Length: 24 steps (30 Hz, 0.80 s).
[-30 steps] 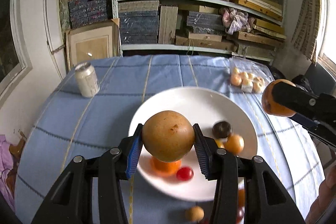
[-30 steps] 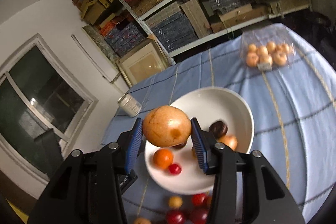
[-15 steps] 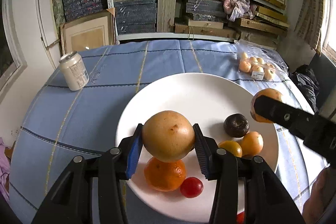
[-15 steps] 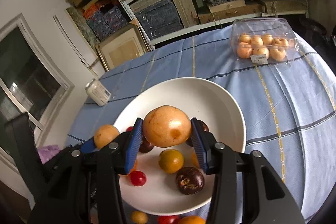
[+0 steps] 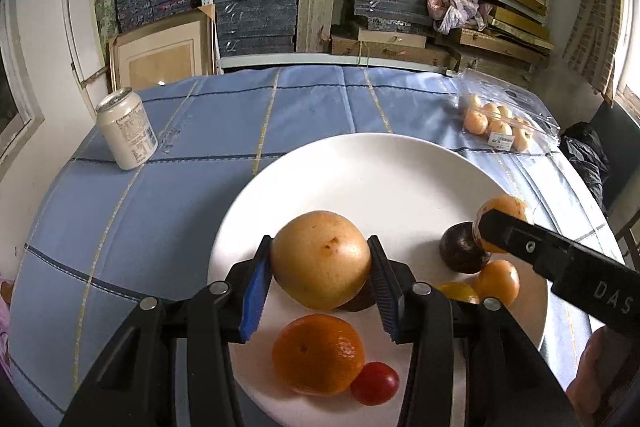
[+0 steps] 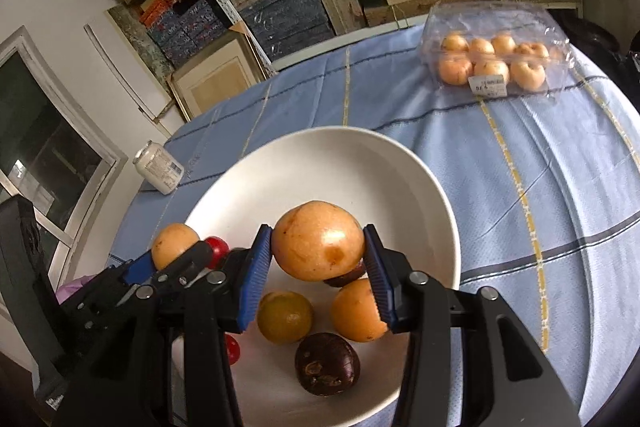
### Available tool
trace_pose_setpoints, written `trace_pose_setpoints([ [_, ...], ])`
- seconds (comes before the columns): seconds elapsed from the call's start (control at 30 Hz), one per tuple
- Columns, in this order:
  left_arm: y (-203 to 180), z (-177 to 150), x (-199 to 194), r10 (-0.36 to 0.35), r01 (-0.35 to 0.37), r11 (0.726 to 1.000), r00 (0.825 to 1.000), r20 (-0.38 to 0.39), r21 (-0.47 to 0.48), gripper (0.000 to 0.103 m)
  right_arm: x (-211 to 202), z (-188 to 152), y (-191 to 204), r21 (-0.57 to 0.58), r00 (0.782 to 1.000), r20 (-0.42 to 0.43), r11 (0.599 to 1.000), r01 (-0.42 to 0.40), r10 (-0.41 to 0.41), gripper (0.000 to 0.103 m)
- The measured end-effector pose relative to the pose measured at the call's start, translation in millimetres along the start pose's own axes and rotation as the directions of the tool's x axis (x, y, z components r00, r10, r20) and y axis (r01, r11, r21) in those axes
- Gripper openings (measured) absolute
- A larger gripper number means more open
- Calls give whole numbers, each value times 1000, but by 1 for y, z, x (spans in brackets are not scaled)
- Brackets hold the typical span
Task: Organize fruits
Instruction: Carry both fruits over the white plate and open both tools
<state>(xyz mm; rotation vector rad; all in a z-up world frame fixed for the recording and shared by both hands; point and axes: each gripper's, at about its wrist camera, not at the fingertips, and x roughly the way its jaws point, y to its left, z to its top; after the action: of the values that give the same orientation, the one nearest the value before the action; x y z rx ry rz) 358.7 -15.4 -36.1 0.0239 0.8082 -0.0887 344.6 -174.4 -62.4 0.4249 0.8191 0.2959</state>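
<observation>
Blue ribbed pads of the left gripper (image 5: 320, 281) are pinching a big tan round fruit with brown specks (image 5: 322, 263), held just over the near half of the wide white ceramic plate (image 5: 360, 163). It's pretty much a ball, so no real long axis to call. The left view has stuff the other one hides: a bright orange mandarin (image 5: 318, 353) with a small red cherry tomato (image 5: 375, 383) touching it, both at the plate's near edge under the pads.

The right wrist camera gives its own angle: the right gripper (image 6: 318, 263) is clamped on a glossy orange-tan round fruit (image 6: 319, 239), slightly wider than tall, with its long side running across between the pads. Below it on the plate you get a dark purple wrinkly fruit (image 6: 327, 363), a yellow-green plum-like fruit (image 6: 285, 315) and a smaller orange fruit (image 6: 354, 311).

Both grippers angle down toward the plate, the left coming in from the left of the right view.

Farther back on the blue checked tabletop (image 5: 180, 211): a white drink can (image 5: 127, 127) to the left, upright, and a clear plastic clamshell of small peach-coloured fruits (image 6: 494, 61) to the right.
</observation>
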Motion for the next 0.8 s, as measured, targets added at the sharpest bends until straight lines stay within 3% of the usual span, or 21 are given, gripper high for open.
trace_pose_setpoints([
  [0.57,7,-1,6,-38,36,999,999,-39,-30,47,3,-7,18,-62,1000,-9,998,-14,13,45],
  [0.8,7,-1,7,-6,5,1000,999,-36,-31,47,4,-10,25,-80,999,-10,996,-44,43,46],
])
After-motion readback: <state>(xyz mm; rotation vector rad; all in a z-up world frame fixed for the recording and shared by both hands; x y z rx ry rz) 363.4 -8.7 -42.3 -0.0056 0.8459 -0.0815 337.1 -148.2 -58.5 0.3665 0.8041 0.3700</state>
